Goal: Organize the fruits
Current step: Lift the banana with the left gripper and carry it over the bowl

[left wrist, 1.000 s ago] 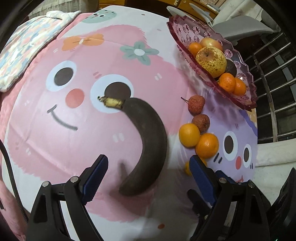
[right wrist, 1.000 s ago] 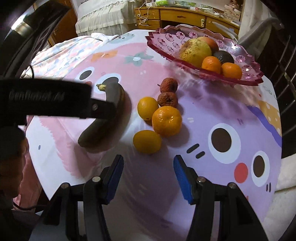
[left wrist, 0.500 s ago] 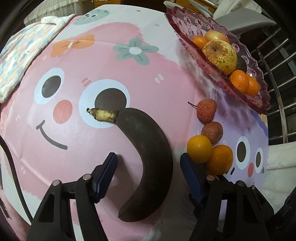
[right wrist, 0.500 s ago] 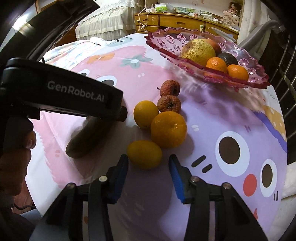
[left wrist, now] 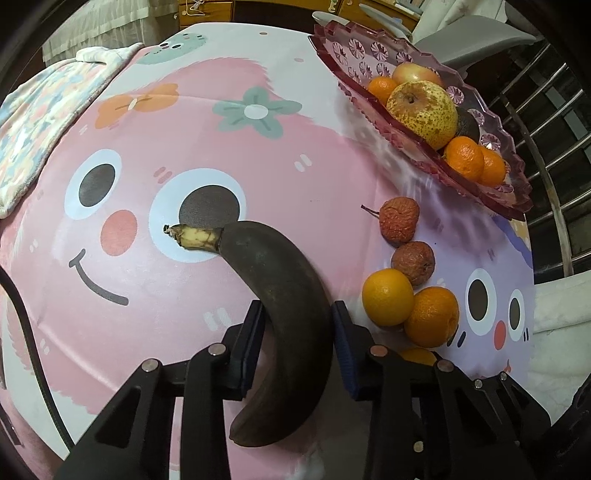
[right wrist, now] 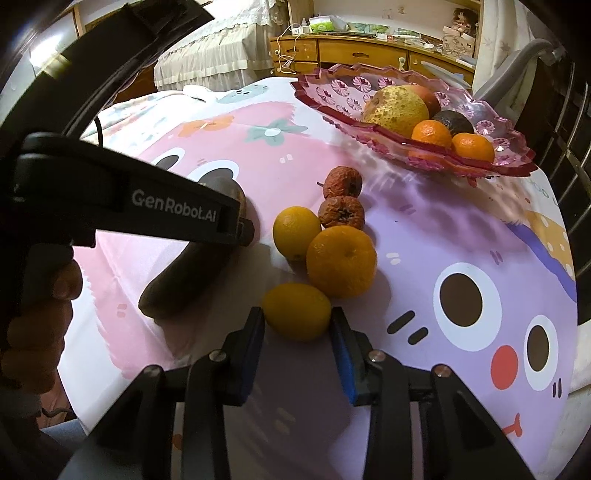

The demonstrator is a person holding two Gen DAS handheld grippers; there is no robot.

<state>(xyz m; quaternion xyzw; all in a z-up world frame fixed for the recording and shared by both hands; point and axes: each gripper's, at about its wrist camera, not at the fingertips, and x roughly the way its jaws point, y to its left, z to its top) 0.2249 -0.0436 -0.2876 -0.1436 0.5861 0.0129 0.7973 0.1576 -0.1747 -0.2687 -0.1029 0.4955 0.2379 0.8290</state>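
A blackened banana (left wrist: 284,314) lies on the cartoon tablecloth. My left gripper (left wrist: 297,332) is shut on its middle, both blue pads touching it. My right gripper (right wrist: 297,332) has its pads at both sides of a yellow citrus fruit (right wrist: 297,311), touching or nearly so. Two oranges (right wrist: 341,260) (right wrist: 295,232) and two shrivelled red-brown fruits (right wrist: 341,212) lie just beyond. A pink glass fruit dish (right wrist: 332,92) at the far right holds a pear (right wrist: 395,107), several oranges and a dark fruit. The banana (right wrist: 184,280) shows in the right wrist view under the left gripper body.
A folded patterned cloth (left wrist: 33,110) lies at the table's far left. A metal railing (left wrist: 554,129) stands to the right of the dish. A grey chair (left wrist: 480,33) and wooden drawers (right wrist: 369,48) are behind the table.
My left gripper moved forward over the banana and closed on it. My right gripper moved forward to the yellow fruit and narrowed around it.
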